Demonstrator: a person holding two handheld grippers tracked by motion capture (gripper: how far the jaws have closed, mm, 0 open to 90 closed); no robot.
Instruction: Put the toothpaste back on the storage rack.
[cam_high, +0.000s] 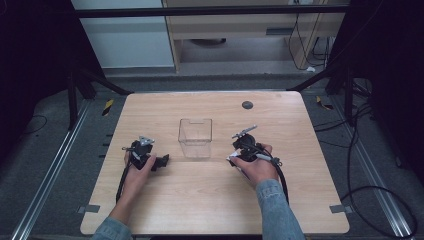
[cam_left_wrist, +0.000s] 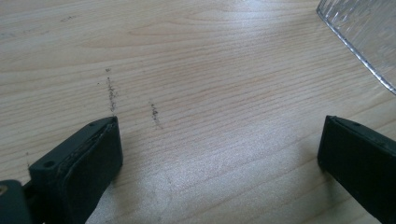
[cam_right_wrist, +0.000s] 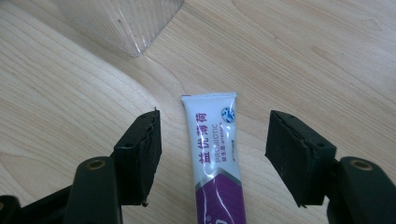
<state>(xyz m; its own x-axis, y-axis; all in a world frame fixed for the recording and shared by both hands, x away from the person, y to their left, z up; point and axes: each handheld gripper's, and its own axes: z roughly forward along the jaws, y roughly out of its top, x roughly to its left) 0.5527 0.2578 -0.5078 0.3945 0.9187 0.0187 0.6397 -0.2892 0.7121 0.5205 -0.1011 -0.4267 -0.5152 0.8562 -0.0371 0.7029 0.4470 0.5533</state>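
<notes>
tube: white top, purple lower w/ purple lettering, blue logo
box: clear plastic
table: light wood grain
grippers' jaws: black
sleeve: blue denim

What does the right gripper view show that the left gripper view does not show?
The right gripper view shows a white and purple toothpaste tube lying on the table between the open jaws of the right gripper, apart from both. The left gripper view shows dark scuff marks on bare wood ahead of the open left gripper. Both share the wooden table and the clear plastic container.
</notes>
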